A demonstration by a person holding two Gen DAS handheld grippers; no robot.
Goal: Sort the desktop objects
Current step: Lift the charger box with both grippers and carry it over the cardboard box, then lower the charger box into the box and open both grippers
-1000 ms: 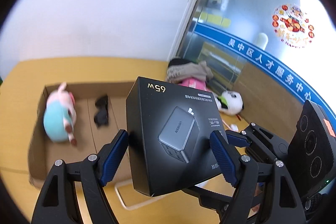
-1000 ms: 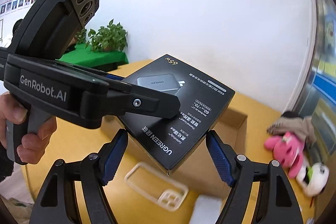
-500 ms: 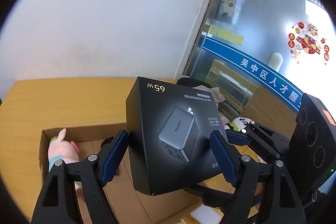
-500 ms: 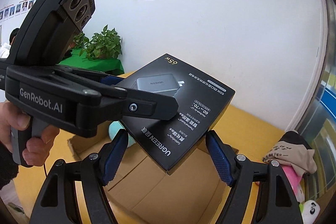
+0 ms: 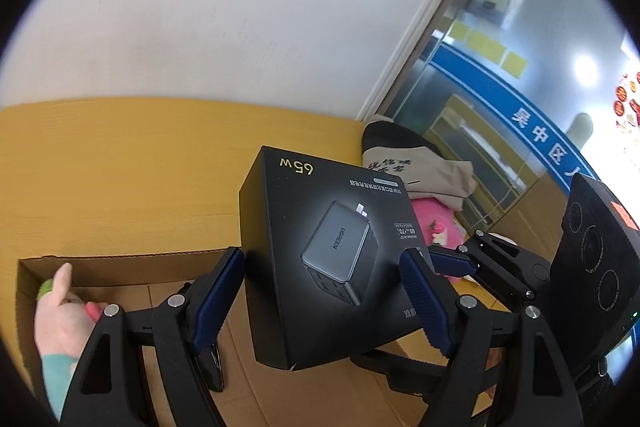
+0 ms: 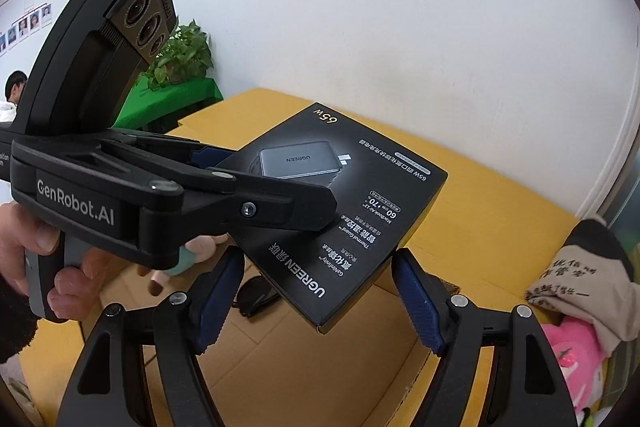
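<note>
- Black UGREEN 65W charger box point(image 5: 332, 259) is held in the air over the open cardboard box point(image 6: 360, 367), tilted, printed face up.
- Left tongs point(image 5: 322, 301): blue pads point(image 5: 218, 291) pressed on opposite side edges of the charger box; gripping it.
- Right tongs point(image 6: 318, 301): pads sit at the charger box's near corner; whether they bear on it or merely bracket it, I cannot tell.
- Already in the cardboard box: pink-and-teal plush toy point(image 5: 60, 311) at the left end, dark sunglasses point(image 6: 256, 293) on the floor beside it.
- Judgement: placing step. Lower toward the bare cardboard floor, right of the sunglasses, levelling the charger box first.
- Risk: the low corner lands on the sunglasses, or the box's wall catches an edge.
- Release only once the underside rests flat.
- Unsorted on the yellow surface point(image 5: 120, 167): pink plush point(image 5: 434, 219), beige cloth bag point(image 5: 420, 171).
</note>
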